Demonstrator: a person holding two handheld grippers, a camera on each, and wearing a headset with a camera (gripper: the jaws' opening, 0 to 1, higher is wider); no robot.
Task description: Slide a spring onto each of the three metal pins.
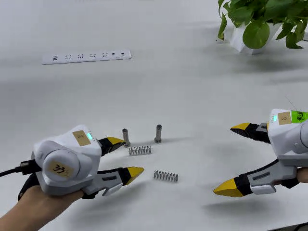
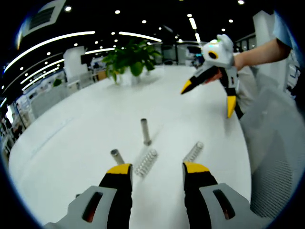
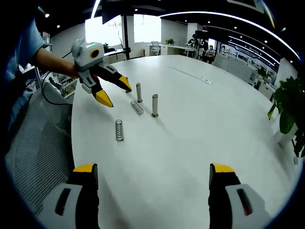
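Observation:
Two metal pins stand upright on the white table: one pin (image 1: 125, 137) (image 2: 116, 156) (image 3: 138, 92) close to my left gripper, the other pin (image 1: 158, 134) (image 2: 145, 131) (image 3: 155, 105) a little to its right. A spring (image 1: 140, 150) (image 2: 146, 162) (image 3: 137, 107) lies between them, and a second spring (image 1: 166, 176) (image 2: 193, 152) (image 3: 119, 130) lies nearer the front. My left gripper (image 1: 122, 157) (image 2: 157, 169) is open, its fingertips just short of the first spring and pin. My right gripper (image 1: 236, 158) (image 3: 153, 168) is wide open, well right of the parts, holding nothing.
A white power strip (image 1: 86, 57) lies at the back left. A potted green plant (image 1: 262, 21) (image 2: 128, 59) stands at the back right corner. A person's arm and sleeve (image 2: 259, 50) hold the other gripper beside the table edge.

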